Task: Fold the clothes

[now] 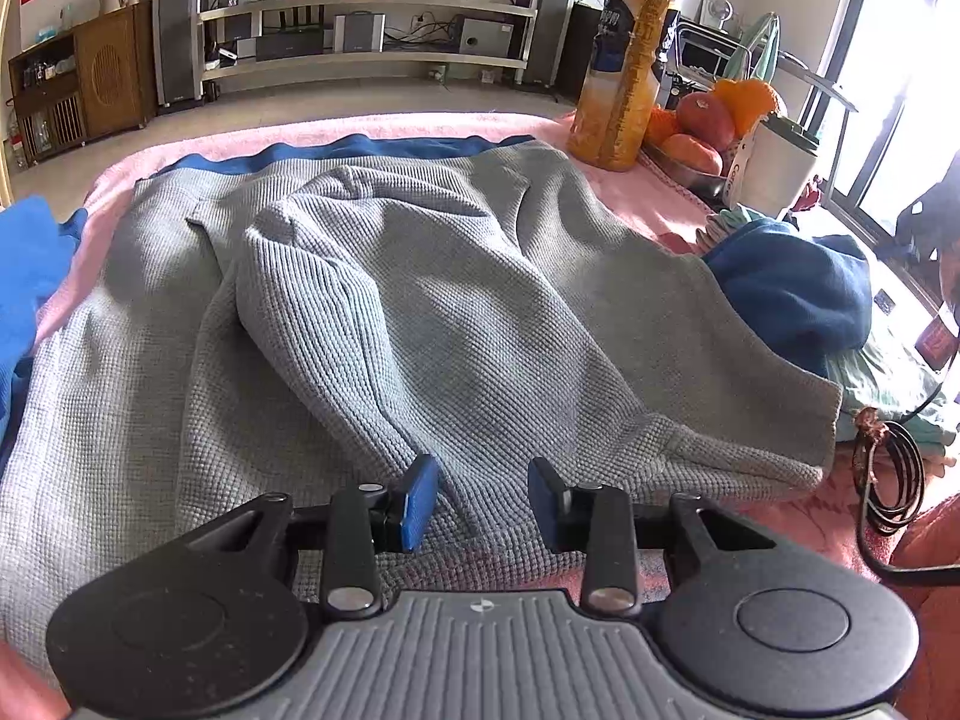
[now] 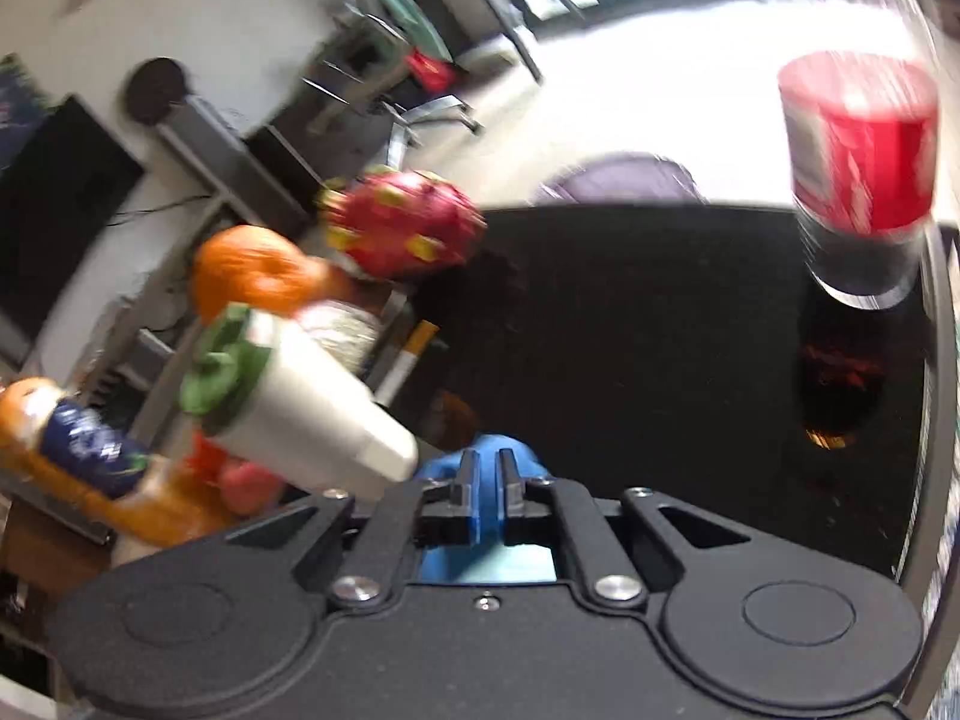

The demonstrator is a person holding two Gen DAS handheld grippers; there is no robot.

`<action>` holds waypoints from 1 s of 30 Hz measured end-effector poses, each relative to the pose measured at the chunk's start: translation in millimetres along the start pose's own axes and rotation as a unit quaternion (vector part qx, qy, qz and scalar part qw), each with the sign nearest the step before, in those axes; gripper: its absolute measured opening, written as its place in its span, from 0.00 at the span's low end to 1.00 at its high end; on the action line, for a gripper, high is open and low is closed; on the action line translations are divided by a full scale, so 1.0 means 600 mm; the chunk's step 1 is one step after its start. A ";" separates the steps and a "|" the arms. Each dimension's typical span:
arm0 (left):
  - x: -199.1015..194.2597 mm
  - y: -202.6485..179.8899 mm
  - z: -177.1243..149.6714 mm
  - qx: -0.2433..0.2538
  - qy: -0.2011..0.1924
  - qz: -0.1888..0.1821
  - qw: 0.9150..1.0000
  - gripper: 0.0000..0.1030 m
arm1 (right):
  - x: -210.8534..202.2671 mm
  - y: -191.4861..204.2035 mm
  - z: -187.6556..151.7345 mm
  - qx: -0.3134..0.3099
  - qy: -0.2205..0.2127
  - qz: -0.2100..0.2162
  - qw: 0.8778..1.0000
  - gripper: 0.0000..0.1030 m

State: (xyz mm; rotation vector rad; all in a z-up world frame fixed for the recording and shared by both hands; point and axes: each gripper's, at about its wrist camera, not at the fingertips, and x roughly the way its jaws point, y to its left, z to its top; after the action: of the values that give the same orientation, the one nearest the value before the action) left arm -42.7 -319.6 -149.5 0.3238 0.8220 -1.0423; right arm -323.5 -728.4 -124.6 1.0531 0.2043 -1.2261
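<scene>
**Two tongs, one gripping blue cloth**

Two views show different scenes. In the left wrist view, a grey waffle-knit garment [image 1: 420, 300] lies spread over a pink cover [image 1: 648, 192] on the desk, with a sleeve folded across its middle and a blue band along its far edge. The left tongs [image 1: 483, 495] hover low over the near hem, the blue pads [image 1: 420, 492] spread apart with nothing between them. A dark blue garment [image 1: 792, 282] lies bunched just beside the grey one on the right. Beyond it stand an orange juice bottle [image 1: 630, 60], a tray of fruit [image 1: 702, 126] and a white cup [image 1: 774, 162].

The right wrist view is blurred and tilted. The right tongs [image 2: 487, 483] are clenched on a fold of blue cloth [image 2: 489, 540], which bulges between and below the fingers. Past them is a dark surface [image 2: 630, 330] with a red-labelled bottle [image 2: 858, 168] on it; to the left are the white cup [image 2: 312, 408], an orange [image 2: 252, 270] and a red dragon fruit [image 2: 402, 228]
</scene>
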 end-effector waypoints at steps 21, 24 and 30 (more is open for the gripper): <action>0.011 -0.008 -0.006 0.016 0.006 0.001 1.000 0.34 | -0.028 0.018 0.028 -0.074 -0.047 0.051 0.995 0.06; 0.010 -0.005 -0.002 0.009 0.004 -0.005 1.000 0.34 | -0.109 0.052 0.040 -0.084 -0.103 0.074 0.988 0.06; -0.003 -0.004 0.002 0.006 -0.008 -0.021 1.000 0.34 | -0.255 0.146 0.044 -0.192 -0.235 0.032 0.952 0.00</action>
State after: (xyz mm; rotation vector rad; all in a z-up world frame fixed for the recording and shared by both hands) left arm -44.7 -320.2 -147.1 0.3102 0.8118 -1.0876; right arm -319.2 -650.0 35.5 0.4113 0.0350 -1.2787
